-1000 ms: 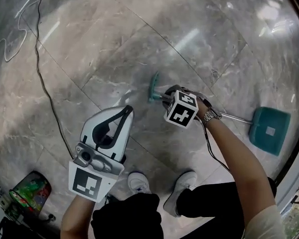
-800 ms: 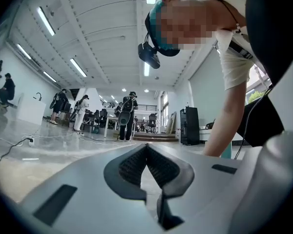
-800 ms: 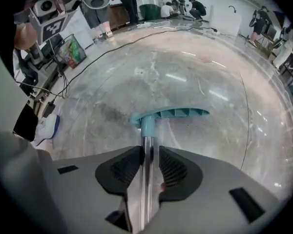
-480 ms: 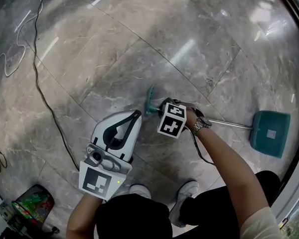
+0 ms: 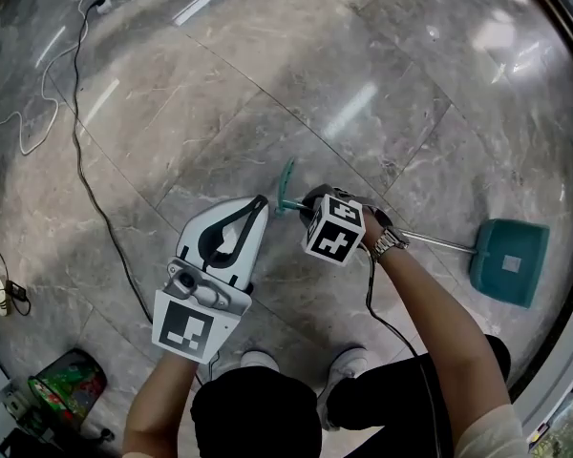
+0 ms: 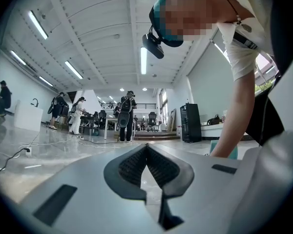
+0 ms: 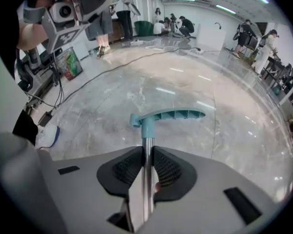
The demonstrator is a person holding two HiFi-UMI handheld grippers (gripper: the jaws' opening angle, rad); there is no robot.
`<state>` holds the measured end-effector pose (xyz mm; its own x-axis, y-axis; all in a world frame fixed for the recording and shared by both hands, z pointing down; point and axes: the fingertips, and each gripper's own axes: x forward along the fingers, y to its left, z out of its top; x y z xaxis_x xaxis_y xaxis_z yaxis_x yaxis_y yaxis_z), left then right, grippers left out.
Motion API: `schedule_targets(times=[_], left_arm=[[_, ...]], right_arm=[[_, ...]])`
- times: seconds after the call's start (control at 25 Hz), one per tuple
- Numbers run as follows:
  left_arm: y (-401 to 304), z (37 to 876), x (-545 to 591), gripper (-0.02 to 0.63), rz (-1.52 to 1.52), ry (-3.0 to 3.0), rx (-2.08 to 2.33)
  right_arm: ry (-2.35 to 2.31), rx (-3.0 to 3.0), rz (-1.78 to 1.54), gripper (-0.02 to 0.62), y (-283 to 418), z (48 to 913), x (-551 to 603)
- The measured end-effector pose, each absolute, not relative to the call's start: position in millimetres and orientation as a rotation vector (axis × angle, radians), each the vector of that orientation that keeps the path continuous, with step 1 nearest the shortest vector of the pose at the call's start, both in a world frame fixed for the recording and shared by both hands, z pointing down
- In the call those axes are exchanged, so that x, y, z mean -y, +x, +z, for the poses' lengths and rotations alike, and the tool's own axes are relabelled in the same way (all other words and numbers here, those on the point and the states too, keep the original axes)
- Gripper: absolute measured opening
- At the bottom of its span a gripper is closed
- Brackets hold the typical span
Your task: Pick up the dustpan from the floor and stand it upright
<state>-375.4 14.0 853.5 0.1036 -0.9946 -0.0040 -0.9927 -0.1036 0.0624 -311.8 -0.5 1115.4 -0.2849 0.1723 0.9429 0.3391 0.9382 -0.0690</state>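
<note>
Item: dustpan, teal pan on a long metal shaft with a teal handle. The pan end sits far right over the grey marble floor; contact with it cannot be told. Right gripper – jaws clamped on the shaft just below the handle. Left gripper – jaws closed together on nothing, held just beside the right one, near the handle. Also present: black cable across the floor at left, white shoes below.
</note>
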Motion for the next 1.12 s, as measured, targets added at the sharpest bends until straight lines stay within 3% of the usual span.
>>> schedule_targets(times=[0.28, 0.64, 0.84, 1.12], left_arm=[[-334.0, 711.0, 24.4, 0.011, -0.138, 2.325, 2.032], [-235.1, 538.7, 75.9, 0.011, -0.155, 2.44, 1.829], [-168.6, 472.6, 99.1, 0.011, -0.205, 2.465, 1.778], [-20.0, 437.0, 133.9, 0.011, -0.166, 2.561, 1.586]], right_arm=[[-0.344, 2.148, -0.15, 0.091, -286.0, 930.5, 39.3], [-0.026, 2.458, -0.12, 0.089, -165.1, 682.6, 109.9], [0.26, 2.548, -0.118, 0.089, -86.0, 605.9, 144.8], [0.633, 2.585, -0.128, 0.09, 37.2, 557.1, 177.7]])
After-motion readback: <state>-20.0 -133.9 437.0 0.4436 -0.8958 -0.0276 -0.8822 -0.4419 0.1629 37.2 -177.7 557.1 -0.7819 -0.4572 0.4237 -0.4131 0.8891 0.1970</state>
